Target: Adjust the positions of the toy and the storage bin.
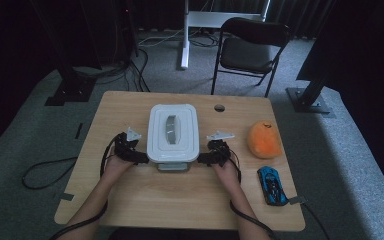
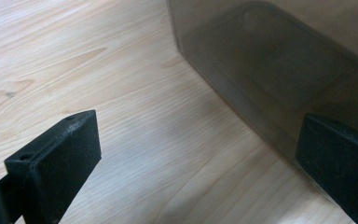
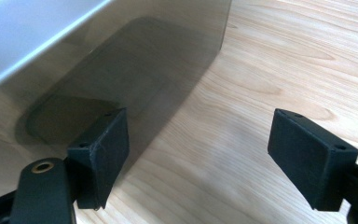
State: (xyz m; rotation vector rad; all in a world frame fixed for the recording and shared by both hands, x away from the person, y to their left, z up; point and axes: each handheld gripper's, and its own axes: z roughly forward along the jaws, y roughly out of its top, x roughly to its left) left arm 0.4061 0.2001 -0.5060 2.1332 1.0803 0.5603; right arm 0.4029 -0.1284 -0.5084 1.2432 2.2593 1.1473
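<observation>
While both released tools (image 1: 139,156) (image 1: 203,159) flank it mid-frame, the lidded box (image 1: 173,132) runs lengthwise up the wooden desk (image 1: 130,200) on grey carpet (image 1: 25,150)

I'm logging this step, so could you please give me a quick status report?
Left gripper and right gripper open, one on each side of the box, nothing between the fingers. Lid on. Orange toy and toy car off to the right, not in the way.

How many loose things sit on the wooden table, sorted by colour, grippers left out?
White and clear: 1, the lidded storage box
Orange: 1, the round plush toy
Blue: 1, the toy car
Total: 3
</observation>
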